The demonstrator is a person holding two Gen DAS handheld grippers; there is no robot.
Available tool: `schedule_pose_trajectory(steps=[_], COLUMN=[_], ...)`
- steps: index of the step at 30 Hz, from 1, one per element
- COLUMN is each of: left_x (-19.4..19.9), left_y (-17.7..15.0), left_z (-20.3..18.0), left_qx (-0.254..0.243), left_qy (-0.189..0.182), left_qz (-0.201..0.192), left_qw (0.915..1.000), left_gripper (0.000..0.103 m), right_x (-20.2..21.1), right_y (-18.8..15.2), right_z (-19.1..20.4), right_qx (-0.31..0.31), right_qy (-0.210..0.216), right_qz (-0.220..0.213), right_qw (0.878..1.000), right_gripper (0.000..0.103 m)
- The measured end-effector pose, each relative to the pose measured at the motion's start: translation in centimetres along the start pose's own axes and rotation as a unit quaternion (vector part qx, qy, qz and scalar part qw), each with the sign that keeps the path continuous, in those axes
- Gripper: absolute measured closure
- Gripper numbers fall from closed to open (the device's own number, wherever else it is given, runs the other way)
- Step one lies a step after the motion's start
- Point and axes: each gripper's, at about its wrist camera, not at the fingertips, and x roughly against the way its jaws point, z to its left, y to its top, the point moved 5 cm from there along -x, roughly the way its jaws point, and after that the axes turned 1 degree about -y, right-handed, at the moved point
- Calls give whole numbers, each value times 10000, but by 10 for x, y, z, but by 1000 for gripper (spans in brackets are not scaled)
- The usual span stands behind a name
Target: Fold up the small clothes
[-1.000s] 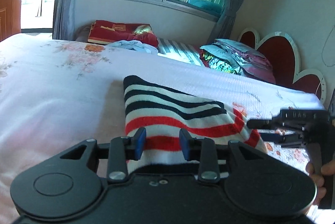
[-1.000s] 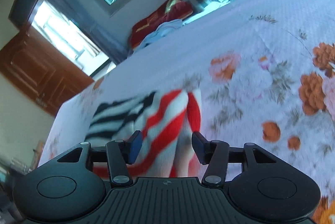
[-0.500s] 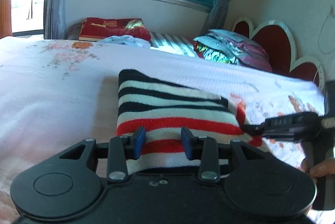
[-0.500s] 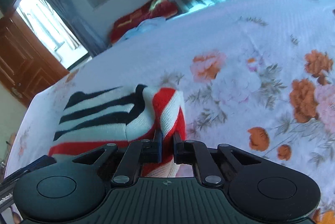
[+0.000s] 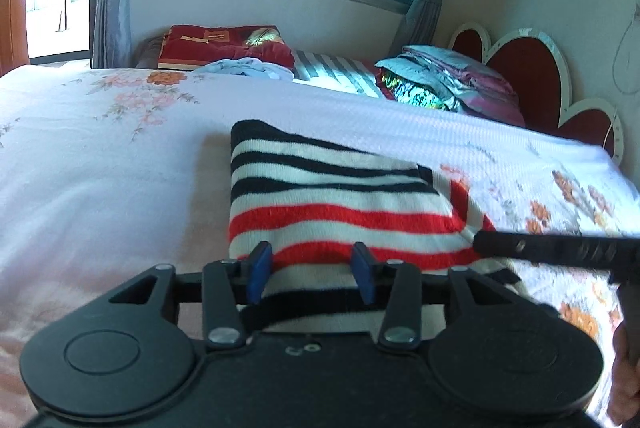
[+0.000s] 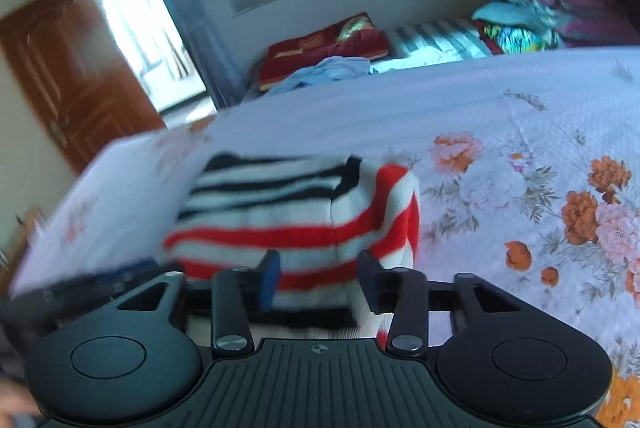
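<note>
A folded knit garment (image 5: 332,200) with black, white and red stripes lies flat on the floral bedsheet (image 5: 100,168). My left gripper (image 5: 312,270) is open, its blue pads over the garment's near edge. The right gripper shows from the side in the left wrist view (image 5: 560,248), at the garment's right edge. In the right wrist view the garment (image 6: 296,212) is blurred; my right gripper (image 6: 318,278) is open with its pads over the near red stripes, holding nothing.
Stacked folded bedding (image 5: 452,84), a red blanket (image 5: 224,44) and a light blue cloth (image 5: 244,66) lie at the bed's far side. A red heart-shaped headboard (image 5: 532,68) stands at the right. A wooden door (image 6: 68,84) is at the left.
My right gripper was shut on the garment's red edge half a second ago and has opened and let go. The fold now lies flatter. My left gripper stayed open at the near edge.
</note>
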Motion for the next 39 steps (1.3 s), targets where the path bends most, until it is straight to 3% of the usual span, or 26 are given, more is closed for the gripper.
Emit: schedule_pose_trajectory(steps=[5,9,15,18,29,31,33,39], left_x=[-2,5,25,30,40,34,33,36], left_y=[-3,-3,-14,-23,-53,-60,-61,-57], left_z=[-5,-5,-3,-2,1,3,7,3], left_qx=[-165,-36,28,-5,103,5,253,51], left_qy=[87,117,66,22,-77,-75,-156,92], left_qz=[93,198,292,312,358,433,483,539], left_qw=[9998,9997,9995,9995,9993,9990,9984,9985], left_gripper=[53,50,42,41,34,33,32,24], right_x=[-25,-22,28,41,36,33,32,33], right_y=[-21,-24,-30,-45,-84,-88,-86,-84], right_z=[-9,-29,-13,-10,-18,-24,-22,-23], right_qx=[365,-172,42,98,-26,-285,-246,-259], right_qy=[-661,-533,-648,-759,-1083,-1005,-1057,-1105], right_qz=[173,301,-168,-195,191,184,210,251], right_qw=[9970,9980,9977,9969,9939,9944,9939,9932], right_gripper=[60,60,60,61,60,58,57,52])
